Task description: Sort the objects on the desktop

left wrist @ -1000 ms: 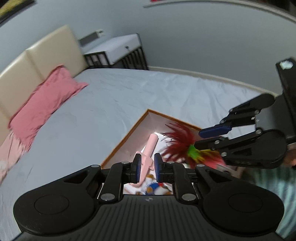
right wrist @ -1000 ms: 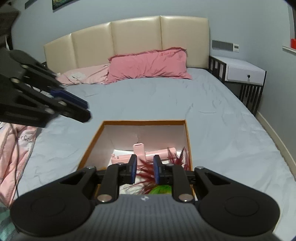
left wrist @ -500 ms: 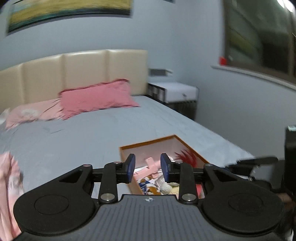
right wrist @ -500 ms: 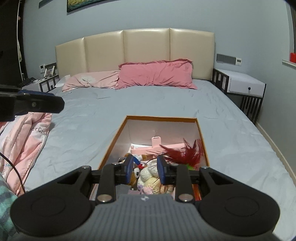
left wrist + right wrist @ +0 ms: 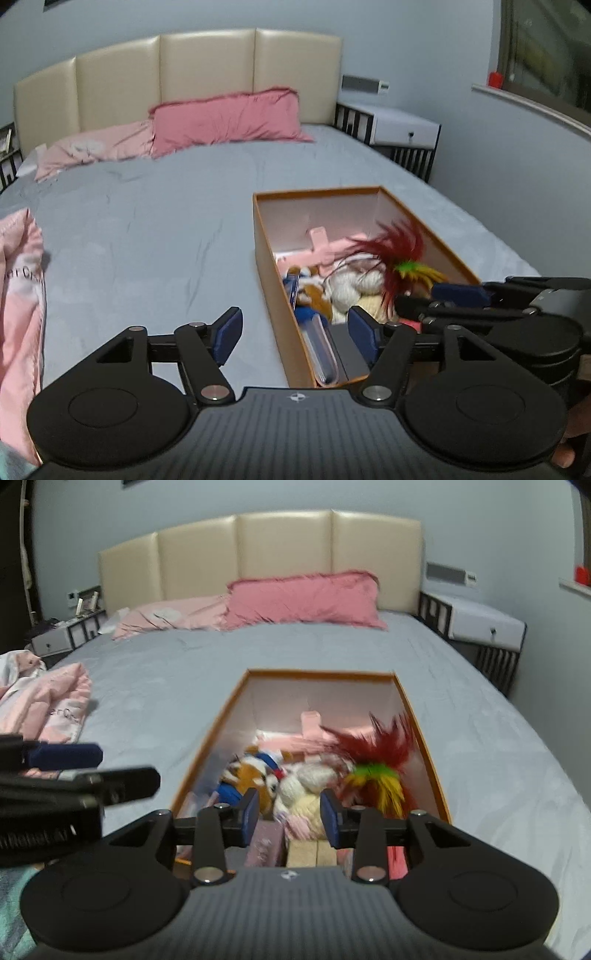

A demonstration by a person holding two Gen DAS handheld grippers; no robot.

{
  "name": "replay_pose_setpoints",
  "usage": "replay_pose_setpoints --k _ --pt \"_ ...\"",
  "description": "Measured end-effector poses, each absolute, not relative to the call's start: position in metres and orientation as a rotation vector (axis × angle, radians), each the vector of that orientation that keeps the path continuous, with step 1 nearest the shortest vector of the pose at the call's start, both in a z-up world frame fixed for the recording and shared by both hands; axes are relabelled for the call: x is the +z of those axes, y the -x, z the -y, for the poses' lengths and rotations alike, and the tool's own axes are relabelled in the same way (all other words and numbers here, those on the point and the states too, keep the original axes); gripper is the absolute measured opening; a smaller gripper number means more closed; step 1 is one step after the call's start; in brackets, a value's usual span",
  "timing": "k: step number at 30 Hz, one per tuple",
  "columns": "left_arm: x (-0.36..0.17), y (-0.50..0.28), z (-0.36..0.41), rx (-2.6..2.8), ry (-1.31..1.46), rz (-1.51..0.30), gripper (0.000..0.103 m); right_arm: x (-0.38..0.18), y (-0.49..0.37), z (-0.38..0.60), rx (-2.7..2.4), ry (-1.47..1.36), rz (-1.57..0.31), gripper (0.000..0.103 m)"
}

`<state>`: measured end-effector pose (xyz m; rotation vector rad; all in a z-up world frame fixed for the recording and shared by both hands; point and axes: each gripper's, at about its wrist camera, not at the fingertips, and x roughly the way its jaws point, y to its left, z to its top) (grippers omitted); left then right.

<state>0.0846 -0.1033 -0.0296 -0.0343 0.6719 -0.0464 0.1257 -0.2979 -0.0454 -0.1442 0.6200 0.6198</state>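
A second ago the left gripper [image 5: 295, 330] pinched a pink stick-like toy above the box and the right gripper [image 5: 290, 818] was closed in the red feathers. Now both toys lie in the box, and both sets of jaws are opening with nothing pressed between them: the left ones stand wide, straddling the box's near left wall, and the right ones are about half open above the plush toys. Judging by this, two items have just been dropped and both grippers are free for the next piece.

From left to right, a pink garment [image 5: 20, 295] lies crumpled at the bed's left edge, then comes bare grey-blue sheet [image 5: 147, 229], then the orange box [image 5: 218, 716] set on the right half of the bed. Inside it, a brown-and-white plush [image 5: 255, 771] sits on the left, cream yarn [image 5: 303, 794] in the middle, the pink stick-like toy [image 5: 310, 734] behind them, and the red feather toy [image 5: 380, 749] on the right.

Farther off are pink pillows [image 5: 225, 118], a cream headboard [image 5: 207, 74] and a white nightstand [image 5: 404, 127] at far right.
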Motion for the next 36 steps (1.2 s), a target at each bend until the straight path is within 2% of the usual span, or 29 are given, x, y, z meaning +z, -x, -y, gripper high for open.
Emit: replay_pose_setpoints --k 7,14,36 --pt "-0.047 -0.085 0.104 -0.005 0.072 -0.744 0.078 -0.052 -0.134 0.302 0.617 0.09 -0.675 0.044" --pt "-0.057 -0.093 0.109 0.02 0.066 -0.798 0.078 -0.062 -0.141 0.297 0.57 0.134 -0.738 0.044" --pt "-0.064 -0.099 0.115 0.04 0.055 -0.848 0.078 -0.064 -0.141 0.3 0.562 0.127 -0.756 0.04"
